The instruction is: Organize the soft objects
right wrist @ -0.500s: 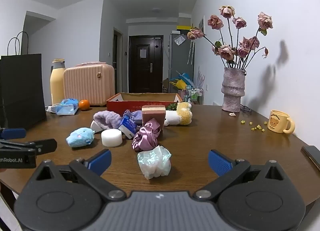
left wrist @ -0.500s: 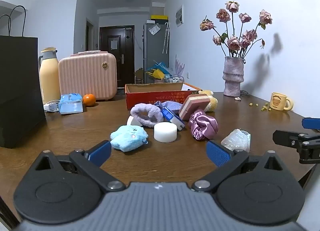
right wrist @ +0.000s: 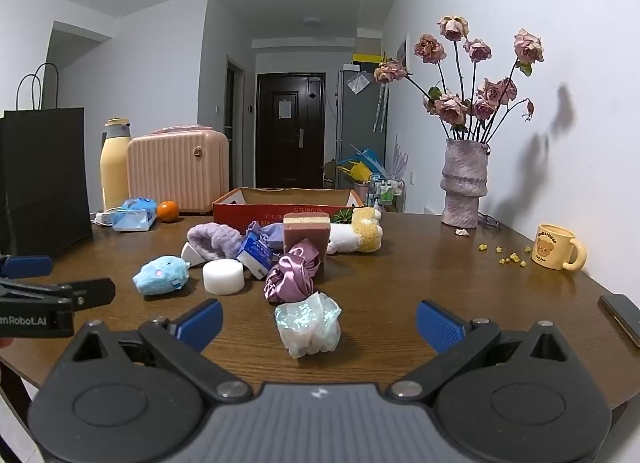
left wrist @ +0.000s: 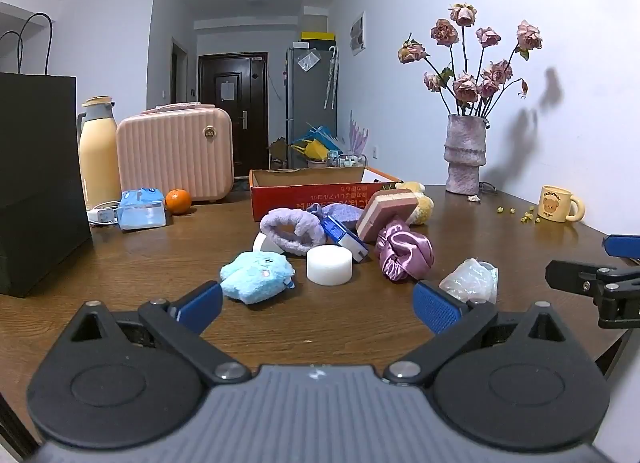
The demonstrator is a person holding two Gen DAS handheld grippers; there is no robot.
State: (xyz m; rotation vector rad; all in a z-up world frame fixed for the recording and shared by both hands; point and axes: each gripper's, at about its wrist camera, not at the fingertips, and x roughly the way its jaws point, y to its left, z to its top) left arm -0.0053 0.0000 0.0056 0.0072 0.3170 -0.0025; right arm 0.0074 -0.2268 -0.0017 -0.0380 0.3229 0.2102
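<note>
Wooden worktop [right wrist: 400,303] before us, soft pile mid-worktop beside red box [right wrist: 280,209]; bear mug [right wrist: 556,249] writing too small. Left gripper [left wrist: 316,303] and right gripper [right wrist: 318,321] spread apart, empty; near edge bare.

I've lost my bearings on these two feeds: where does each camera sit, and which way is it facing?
Left wrist: rides the left hand-held gripper, looking along its open fingers across the table at the blue plush and white puck; the right hand-held gripper's tip pokes in at the right edge.
Right wrist: rides the right hand-held gripper, fingers open, facing the iridescent scrunchie; the left gripper shows at the left edge.
Shared: the same pile, red box, vase and bear mug.
</note>
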